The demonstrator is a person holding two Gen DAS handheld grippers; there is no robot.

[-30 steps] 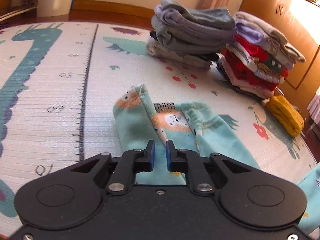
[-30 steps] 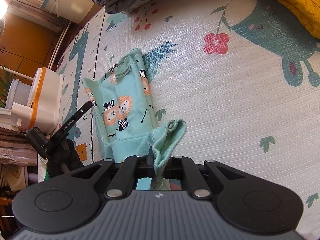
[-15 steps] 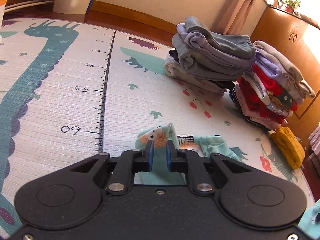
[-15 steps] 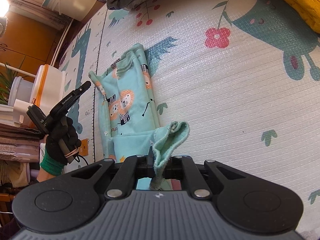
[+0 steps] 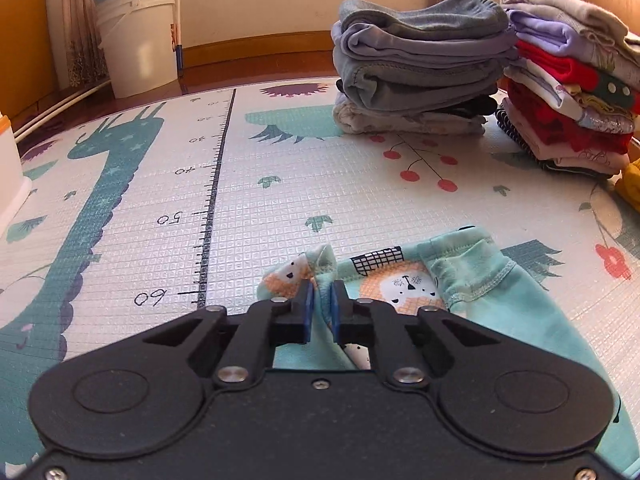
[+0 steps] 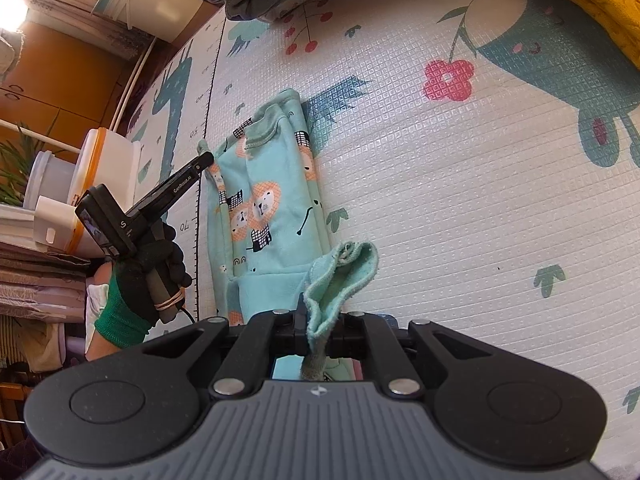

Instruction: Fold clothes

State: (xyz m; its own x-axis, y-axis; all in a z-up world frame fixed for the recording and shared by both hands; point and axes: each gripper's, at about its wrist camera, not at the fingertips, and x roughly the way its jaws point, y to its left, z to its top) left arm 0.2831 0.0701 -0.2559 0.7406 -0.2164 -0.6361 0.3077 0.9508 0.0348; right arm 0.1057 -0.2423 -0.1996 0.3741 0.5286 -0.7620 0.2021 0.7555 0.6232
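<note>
Two claws clamped on mint lion-print garment [image 6: 272, 200]: left claw [image 5: 321, 304] pinching far corner, right claw [image 6: 320, 320] near hem.

A foam play mat [image 5: 280, 184] printed with a giraffe, cherries and a height ruler carries everything. Relative to the mint lion-print garment [image 5: 500, 304] lying on it, a grey folded pile [image 5: 420, 60] sits beyond, a red-and-white pile [image 5: 568, 92] beyond to the right, and a yellow knit [image 6: 592, 4] nearer
</note>
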